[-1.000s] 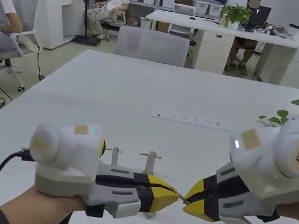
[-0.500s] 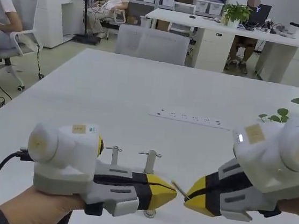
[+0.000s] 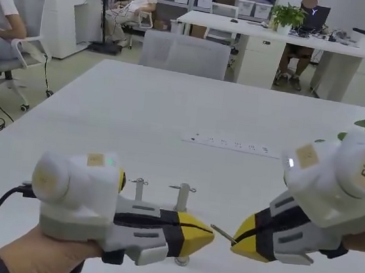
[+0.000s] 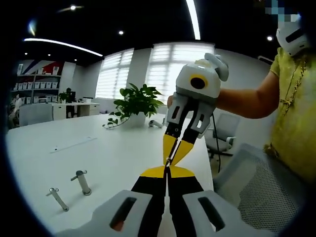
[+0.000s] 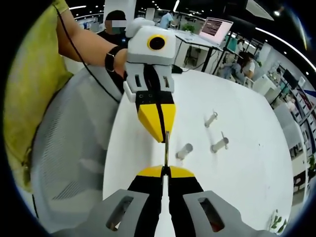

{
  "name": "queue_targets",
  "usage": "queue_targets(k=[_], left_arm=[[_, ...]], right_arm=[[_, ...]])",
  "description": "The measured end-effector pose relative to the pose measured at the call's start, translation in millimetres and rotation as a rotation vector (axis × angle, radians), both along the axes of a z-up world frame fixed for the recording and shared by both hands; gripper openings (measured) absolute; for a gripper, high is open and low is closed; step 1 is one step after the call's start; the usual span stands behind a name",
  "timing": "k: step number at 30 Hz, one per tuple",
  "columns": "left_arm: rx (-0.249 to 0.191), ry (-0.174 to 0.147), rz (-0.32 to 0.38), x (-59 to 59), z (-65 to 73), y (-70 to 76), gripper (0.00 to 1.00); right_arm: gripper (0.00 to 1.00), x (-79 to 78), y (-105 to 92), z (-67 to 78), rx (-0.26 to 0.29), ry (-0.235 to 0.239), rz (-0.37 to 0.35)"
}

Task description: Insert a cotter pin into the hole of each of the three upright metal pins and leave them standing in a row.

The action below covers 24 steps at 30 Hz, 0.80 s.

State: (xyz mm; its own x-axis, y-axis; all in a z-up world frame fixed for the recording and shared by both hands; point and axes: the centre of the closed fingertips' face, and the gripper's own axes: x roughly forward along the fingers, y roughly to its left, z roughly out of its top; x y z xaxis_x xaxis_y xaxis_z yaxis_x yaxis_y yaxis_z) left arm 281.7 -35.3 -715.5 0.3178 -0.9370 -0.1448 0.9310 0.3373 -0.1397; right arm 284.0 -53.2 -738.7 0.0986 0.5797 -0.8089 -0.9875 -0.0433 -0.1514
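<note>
In the head view, my left gripper [image 3: 210, 232] and right gripper [image 3: 235, 238] meet tip to tip low over the desk [image 3: 172, 109], close to its near edge. The right one is clenched on a cotter pin [image 3: 221, 233], whose free end pokes toward the left tips with a small gap. The left jaws are pressed together and, as far as I can see, carry nothing. Just behind the left gripper stand two fitted pins [image 3: 139, 189], each with a cotter through its head. The foot of a third pin [image 3: 182, 260] peeks out under the left gripper.

In the left gripper view, my own jaws are closed, the right gripper's tips are just ahead, and the two fitted pins stand off to the left.

In the right gripper view, the cotter pin juts from my clamped jaws toward the left gripper. The third pin [image 5: 184, 150] looks bare, standing nearest the desk's near edge.

I judge two pins done and the last insertion in hand. Next I must steady the third pin and line the cotter up with its hole.
</note>
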Motion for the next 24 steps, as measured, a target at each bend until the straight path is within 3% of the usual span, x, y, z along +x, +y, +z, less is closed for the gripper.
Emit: queue_targets(k=[4,7,9,13,20,24], left_arm=[[0.002,-0.019,-0.004,-1.3,1.9,-2.3,0.04],[0.040,-0.043,-0.020,-3.9,-0.4,-4.6,0.07],[0.090,-0.078,-0.041,-6.3,-4.1,-6.5,0.07],[0.118,-0.113,-0.059,-9.1,-3.4,-13.4,0.07],[0.158,-0.148,-0.081,-10.6,-7.6,-16.7,0.02],[0.161,-0.144,-0.086,-11.8,-8.9,-16.4,0.01]], right_arm=[[0.03,-1.9,-1.3,-2.9,-0.029,0.009,0.011],[0.03,-5.0,-3.0,-7.0,-0.064,0.023,0.029],[0.03,-6.5,-5.2,-10.1,-0.101,0.026,0.044],[0.03,-11.7,-7.0,-14.3,-0.155,0.049,0.079],[0.03,-15.5,-8.4,-16.2,-0.195,0.074,0.099],[0.03,-15.8,-9.6,-16.4,-0.200,0.079,0.101]])
